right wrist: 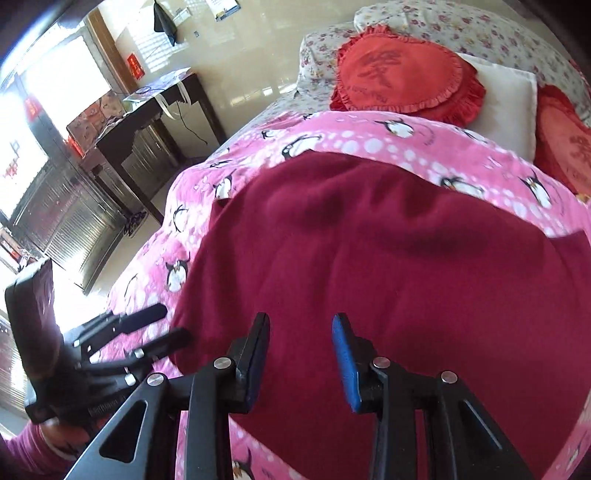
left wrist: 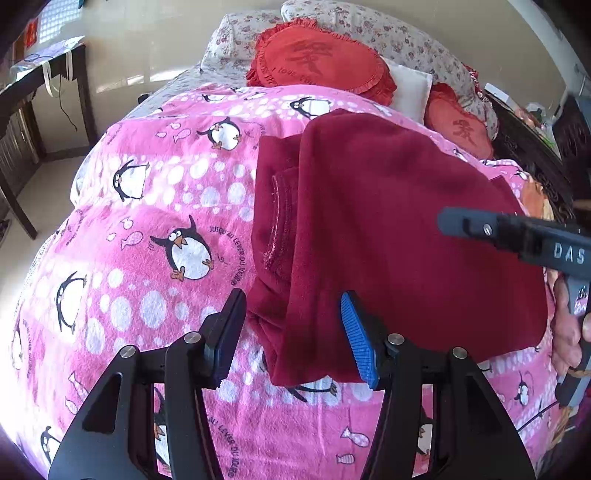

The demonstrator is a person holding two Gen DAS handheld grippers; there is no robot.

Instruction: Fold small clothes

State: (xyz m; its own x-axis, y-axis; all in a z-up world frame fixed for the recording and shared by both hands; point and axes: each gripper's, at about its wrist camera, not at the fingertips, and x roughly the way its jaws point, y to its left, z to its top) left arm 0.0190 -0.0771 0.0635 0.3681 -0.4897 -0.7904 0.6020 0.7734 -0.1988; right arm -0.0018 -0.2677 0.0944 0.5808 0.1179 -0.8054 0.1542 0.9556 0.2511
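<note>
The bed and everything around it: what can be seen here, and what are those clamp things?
garment: one, dark red, partly folded on the blanket
blanket: one, pink with penguins, covering the bed
heart cushions: two, red, at the head of the bed
white pillow: one, between the cushions
floral bedding: white with small flowers, behind the cushions
dark table: one, beside the bed
left gripper: black, blue pads, open over the garment's edge
right gripper: black, blue pads, open above the garment

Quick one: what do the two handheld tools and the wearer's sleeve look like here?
Both tools, left tool and right tool, are matte black linkage frames with silver pivot pins and ribbed blue pads. White "DAS" lettering marks the right tool's body. The sleeve at the left hand is magenta.
</note>
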